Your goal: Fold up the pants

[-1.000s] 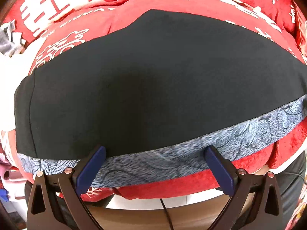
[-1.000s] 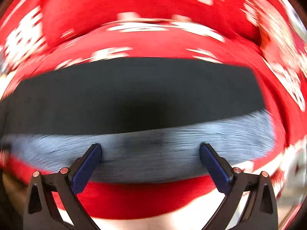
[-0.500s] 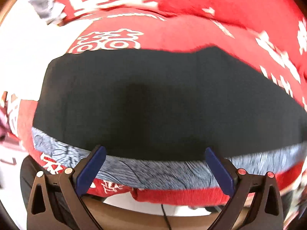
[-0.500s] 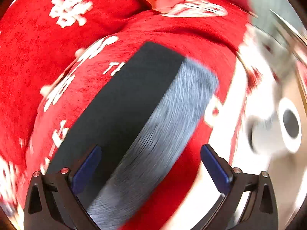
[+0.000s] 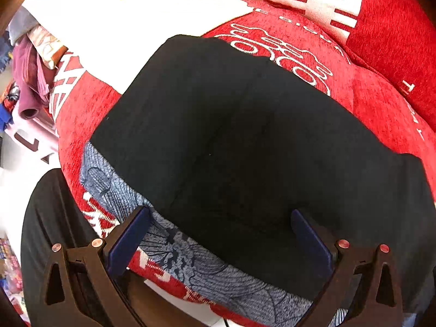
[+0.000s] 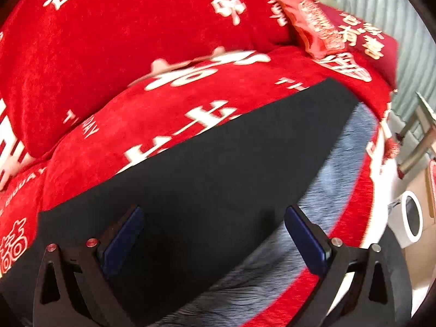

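The black pants (image 5: 245, 141) lie flat on a blue-grey patterned cloth (image 5: 169, 242) over a red sofa cushion (image 5: 381, 103). In the left wrist view my left gripper (image 5: 218, 234) is open and empty, its blue pads over the near edge of the pants. In the right wrist view the pants (image 6: 218, 169) run as a dark band from lower left to upper right, with the blue-grey cloth (image 6: 338, 171) along their right side. My right gripper (image 6: 215, 231) is open and empty above them.
Red cushions with white characters (image 6: 122, 41) stand behind the seat. A white cloth (image 5: 122, 27) and a clothes pile (image 5: 32, 65) lie at the left. A white round object (image 6: 411, 218) and a metal frame (image 6: 419, 136) are off the sofa's right end.
My left gripper has swung left and turned, bringing the left end of the pants into view. My right gripper has moved back over the pants. Both stay open.
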The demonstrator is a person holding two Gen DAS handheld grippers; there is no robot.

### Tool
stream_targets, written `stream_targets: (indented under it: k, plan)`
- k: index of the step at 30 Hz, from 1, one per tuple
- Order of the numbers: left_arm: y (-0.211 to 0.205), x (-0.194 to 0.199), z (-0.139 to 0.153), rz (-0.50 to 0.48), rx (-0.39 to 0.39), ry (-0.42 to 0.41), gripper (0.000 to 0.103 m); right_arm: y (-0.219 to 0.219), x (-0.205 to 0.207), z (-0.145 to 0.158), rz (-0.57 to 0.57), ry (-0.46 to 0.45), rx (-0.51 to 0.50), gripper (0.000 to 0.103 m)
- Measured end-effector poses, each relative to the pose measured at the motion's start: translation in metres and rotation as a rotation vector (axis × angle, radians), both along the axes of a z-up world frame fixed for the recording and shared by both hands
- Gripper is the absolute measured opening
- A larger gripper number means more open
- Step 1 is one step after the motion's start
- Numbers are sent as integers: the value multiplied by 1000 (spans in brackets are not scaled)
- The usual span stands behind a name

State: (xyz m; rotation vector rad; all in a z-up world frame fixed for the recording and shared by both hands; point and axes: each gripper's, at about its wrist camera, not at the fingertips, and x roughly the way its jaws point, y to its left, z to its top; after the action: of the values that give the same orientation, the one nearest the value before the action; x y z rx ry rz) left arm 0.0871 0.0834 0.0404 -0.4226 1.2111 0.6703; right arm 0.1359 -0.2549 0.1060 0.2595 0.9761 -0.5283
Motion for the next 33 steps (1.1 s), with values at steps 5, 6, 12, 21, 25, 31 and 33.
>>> stream_targets:
  k: [5, 6, 12, 21, 25, 31, 33]
  plan:
    - [15, 10, 4, 11, -6, -13, 103, -43, 11, -17, -141, 56, 13, 103]
    - [21, 11, 6, 21, -3, -18, 103, -56, 15, -17, -162, 57, 2, 103]
    - [36, 25, 9, 33, 10, -5, 103, -155, 34, -16, -238, 42, 32, 103]
    - [-4, 48, 21, -67, -16, 13, 103, -262, 40, -3, -275, 35, 121, 103]
    - [-83, 82, 25, -319, -20, -1, 103, -227, 14, 15, -179, -35, 126, 103]
    - [-137, 134, 9, -442, 72, 62, 103, -185, -24, 0, -87, 13, 145, 103]
    - [-129, 149, 6, -403, 41, 66, 103, -184, -35, -5, -82, 29, 151, 103]
